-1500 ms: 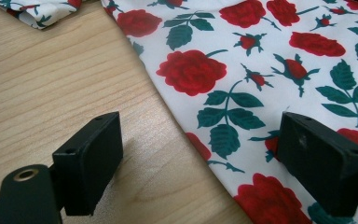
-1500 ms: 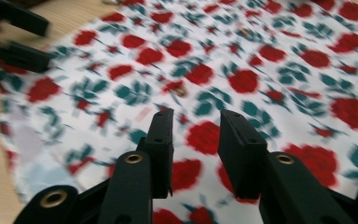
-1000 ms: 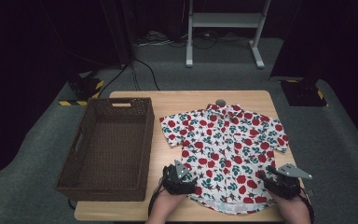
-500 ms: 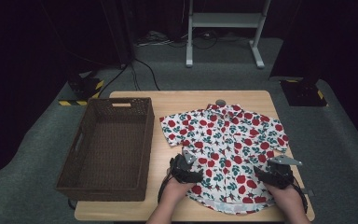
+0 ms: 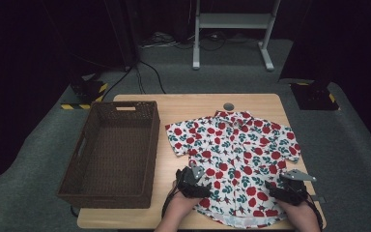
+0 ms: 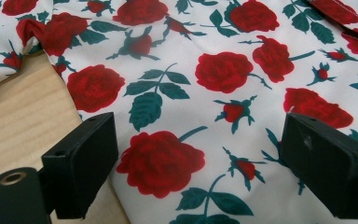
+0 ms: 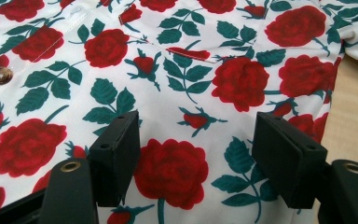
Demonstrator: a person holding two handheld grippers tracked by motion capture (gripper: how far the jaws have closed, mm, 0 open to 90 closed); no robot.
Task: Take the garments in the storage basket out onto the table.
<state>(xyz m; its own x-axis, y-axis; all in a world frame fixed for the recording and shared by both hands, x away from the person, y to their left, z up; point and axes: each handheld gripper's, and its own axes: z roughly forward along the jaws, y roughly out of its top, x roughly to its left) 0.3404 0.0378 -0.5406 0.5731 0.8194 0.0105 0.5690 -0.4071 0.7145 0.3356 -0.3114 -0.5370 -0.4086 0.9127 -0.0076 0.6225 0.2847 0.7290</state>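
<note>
While shirt [image 5: 232, 154] lies flat: smooth rose-print cloth | left gripper [image 5: 192, 182], right gripper [image 5: 287, 189] jaws wide, empty

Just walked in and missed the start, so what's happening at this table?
A person is working on a rose-print shirt spread flat on the wooden table, front up, with a gripper in each hand. The left gripper and the right gripper hover over its near hem, one toward each side. Both have their jaws open with only flat cloth between them, and the right one's have just been opening. An empty wicker basket stands to the shirt's left.
</note>
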